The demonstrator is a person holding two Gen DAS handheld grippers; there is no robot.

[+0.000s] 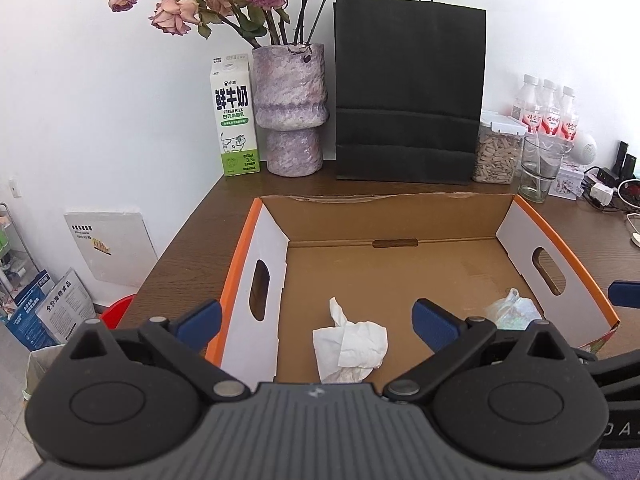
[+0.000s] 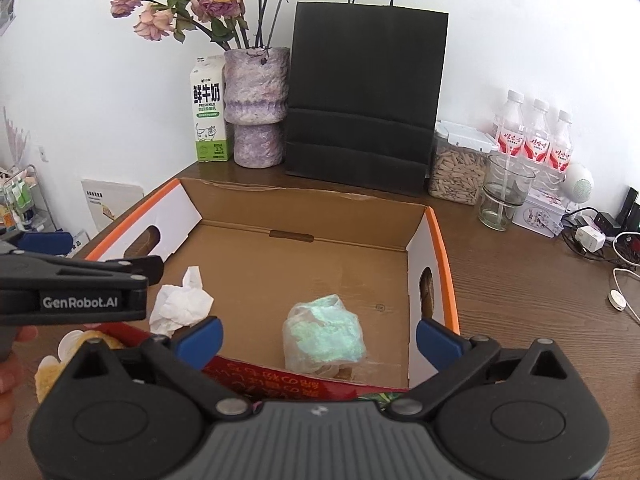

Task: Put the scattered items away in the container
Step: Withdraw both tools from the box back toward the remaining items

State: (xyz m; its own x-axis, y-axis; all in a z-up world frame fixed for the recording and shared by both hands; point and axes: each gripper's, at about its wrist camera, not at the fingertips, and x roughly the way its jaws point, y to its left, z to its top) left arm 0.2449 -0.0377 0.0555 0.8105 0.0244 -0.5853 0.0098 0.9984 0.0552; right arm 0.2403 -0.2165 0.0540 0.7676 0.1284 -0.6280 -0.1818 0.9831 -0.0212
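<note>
An open cardboard box (image 1: 400, 216) (image 2: 304, 200) with orange rims sits on the brown table. A crumpled white tissue (image 1: 350, 346) (image 2: 180, 304) lies on its floor at the near left. A crumpled clear bag with a green shimmer (image 1: 512, 308) (image 2: 324, 332) lies at the near right. My left gripper (image 1: 318, 320) hangs open above the tissue, its blue pads apart and touching nothing. My right gripper (image 2: 318, 340) is open above the near wall, with the bag lying free between its pads. The left gripper (image 2: 76, 280) also shows from the side in the right wrist view.
Behind the box stand a milk carton (image 1: 236, 120), a purple vase of dried roses (image 1: 292, 112), a black paper bag (image 1: 408, 92), a jar of seeds (image 1: 496, 152), a glass (image 1: 538, 168) and three bottles (image 1: 548, 108). Cables (image 2: 600, 236) lie at the right. Yellow and white items (image 2: 72, 344) lie left of the box's near wall.
</note>
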